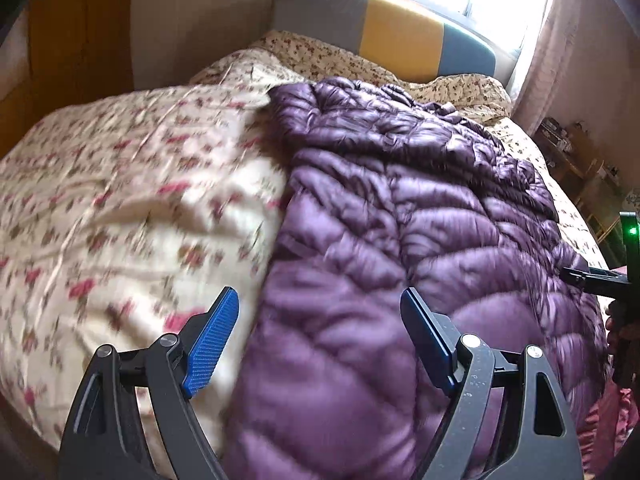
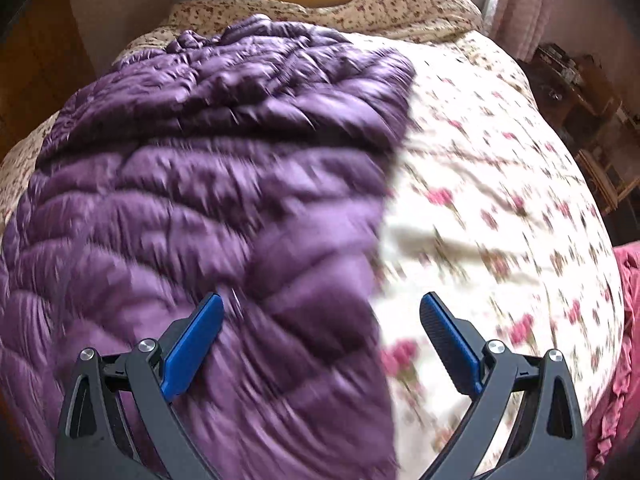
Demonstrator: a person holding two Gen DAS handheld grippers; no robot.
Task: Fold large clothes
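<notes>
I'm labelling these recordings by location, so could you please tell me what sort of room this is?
Most likely a bedroom. A purple jacket lies on a bed with a flowered quilt, a padded headboard stands at its far end, and a curtain hangs by a bright window.

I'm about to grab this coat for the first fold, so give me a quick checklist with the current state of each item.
1. Left gripper jaws open, holding nothing: ok.
2. Right gripper jaws open, holding nothing: ok.
3. Purple coat lying spread on the floral quilt: ok.
4. Left jaws straddle the coat's left edge: ok.
5. Right jaws straddle the coat's right edge: ok.
6. Sleeves laid flat: cannot tell, both views are motion-blurred.
</notes>
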